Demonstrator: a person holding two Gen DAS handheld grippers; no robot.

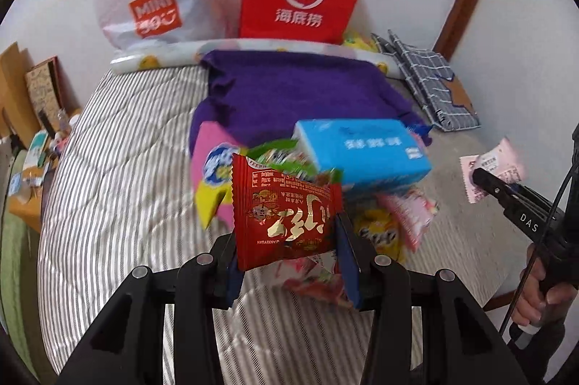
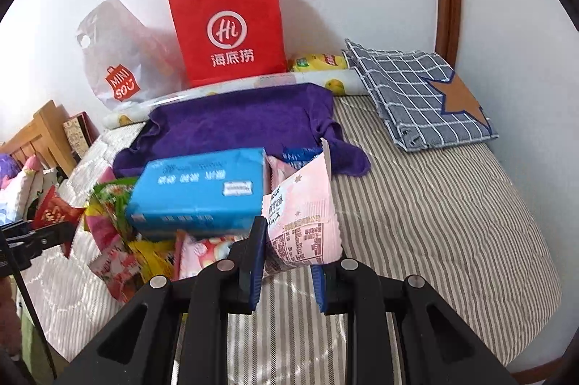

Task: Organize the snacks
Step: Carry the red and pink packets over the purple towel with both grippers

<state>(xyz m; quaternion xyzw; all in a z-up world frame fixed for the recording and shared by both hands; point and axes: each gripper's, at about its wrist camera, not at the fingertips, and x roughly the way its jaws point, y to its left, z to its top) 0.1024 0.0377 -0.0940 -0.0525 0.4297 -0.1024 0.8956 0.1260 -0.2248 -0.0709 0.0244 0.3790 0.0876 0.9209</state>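
My left gripper [image 1: 287,240] is shut on a red snack packet with gold characters [image 1: 282,215], held above the striped bed; the packet also shows at the left of the right wrist view [image 2: 52,213]. My right gripper [image 2: 289,251] is shut on a pale pink snack packet [image 2: 302,218], which also shows at the right of the left wrist view [image 1: 492,168]. A pile of snack packets [image 1: 391,225] lies on the bed under and around a blue tissue pack [image 1: 362,153], also in the right wrist view [image 2: 197,189].
A purple cloth [image 2: 239,128] lies behind the pile. A red paper bag [image 2: 228,26] and a white Miniso plastic bag [image 2: 119,59] lean on the wall. A folded checked cloth [image 2: 416,88] lies at the back right. A cluttered wooden shelf [image 1: 32,117] stands left of the bed.
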